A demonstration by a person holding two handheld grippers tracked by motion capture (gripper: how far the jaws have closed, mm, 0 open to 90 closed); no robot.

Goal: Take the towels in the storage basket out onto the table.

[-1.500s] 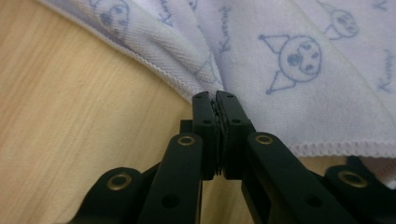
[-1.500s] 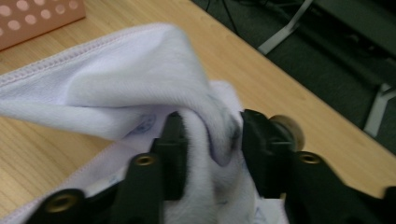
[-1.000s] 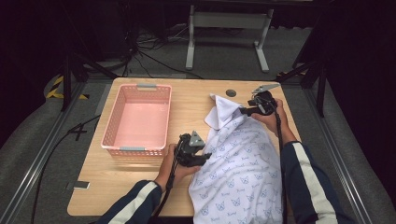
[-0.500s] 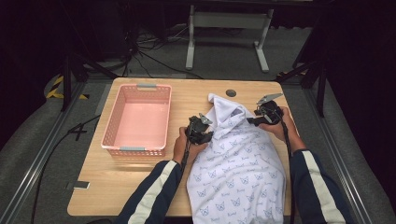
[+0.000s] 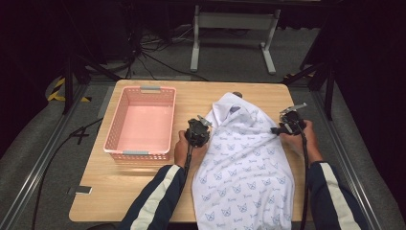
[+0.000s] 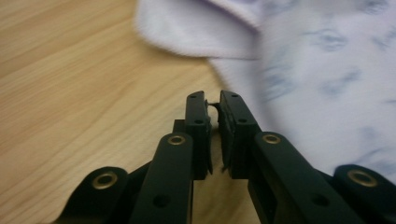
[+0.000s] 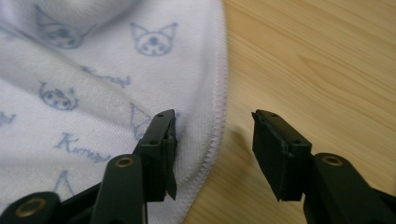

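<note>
- High view: a wooden table (image 5: 143, 191) carries a pink basket (image 5: 140, 123) at about 9 o'clock of the table's middle, and a white cloth (image 5: 244, 167) printed with blue cat faces covers the stretch from the middle down to 6 o'clock, where it hangs over the near edge.
- The cloth's top corner is bunched up near 12 o'clock, beside a small dark round thing (image 5: 237, 94) on the wood.
- The left gripper (image 5: 198, 132) sits at the cloth's 9 o'clock edge, between cloth and basket, held by the left hand (image 5: 183, 148).
- The right gripper (image 5: 289, 123) sits at the cloth's 3 o'clock edge, with the right hand (image 5: 306, 136) behind it.
- Both dark sleeves with a white stripe enter from 6 o'clock.
- Left gripper view: the left gripper (image 6: 212, 123) has just been closing, and its jaws stand almost together with only a thin slit between them.
- I see no fold of cloth caught in that slit; the cloth (image 6: 322, 84) lies at 1 to 3 o'clock of the jaws, and its edge runs just beside the right-hand jaw.
- Bare wood (image 6: 70, 93) lies at 9 to 11 o'clock.
- Right gripper view: the right gripper (image 7: 212, 140) has just been closing, yet its jaws are clearly parted.
- The cloth's stitched hem (image 7: 219, 116) runs between them; the 9 o'clock jaw rests over the cloth (image 7: 93, 93), the 3 o'clock jaw over bare wood (image 7: 317, 60).
- The pads do not press the hem.
</note>
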